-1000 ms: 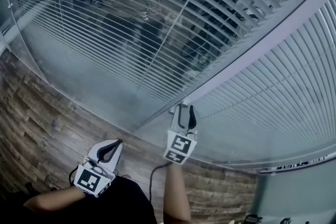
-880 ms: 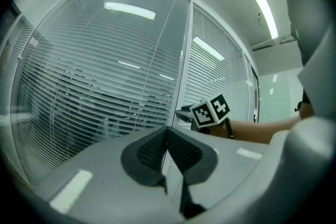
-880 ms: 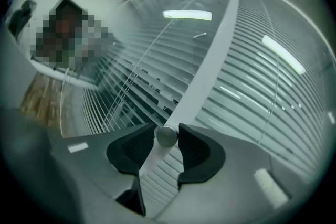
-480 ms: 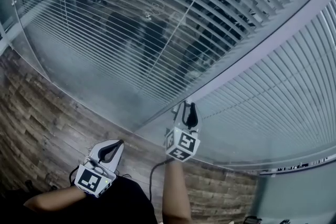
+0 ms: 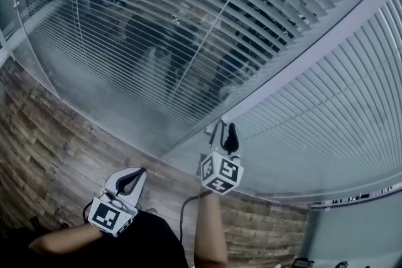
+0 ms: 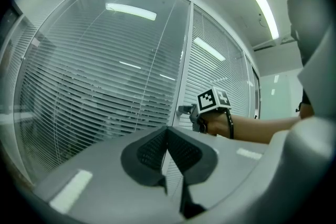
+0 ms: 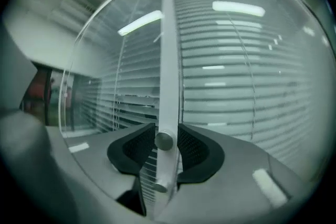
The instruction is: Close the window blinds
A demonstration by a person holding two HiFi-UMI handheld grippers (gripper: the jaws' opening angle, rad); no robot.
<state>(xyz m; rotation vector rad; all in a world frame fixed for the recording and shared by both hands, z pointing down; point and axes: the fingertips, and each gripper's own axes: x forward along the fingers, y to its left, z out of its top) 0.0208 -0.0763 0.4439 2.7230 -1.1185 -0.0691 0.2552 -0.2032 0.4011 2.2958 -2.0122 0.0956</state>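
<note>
The left blind panel (image 5: 157, 28) hangs behind glass with its slats part open and dark shapes showing through. The right blind panel (image 5: 339, 103) looks pale and flat. Between them runs a white mullion (image 5: 314, 59) that carries a small round knob (image 7: 164, 140). My right gripper (image 5: 223, 130) is shut on that knob, one pad on each side. Its jaws have just closed in and then eased a little, with the knob between them. The left gripper view shows the right gripper (image 6: 191, 113) against the frame. My left gripper (image 5: 139, 171) hangs low, shut and holding nothing.
Wood-look flooring (image 5: 56, 135) lies below the glass wall. A black cable (image 5: 183, 213) trails from the right hand. Both forearms and dark clothing (image 5: 151, 241) fill the bottom of the head view. Ceiling lights reflect in the glass (image 7: 239, 8).
The right gripper's marker cube has rolled and risen slightly while staying on the knob. More dark shows through the lower slats of the left panel. The left gripper has stayed put.
</note>
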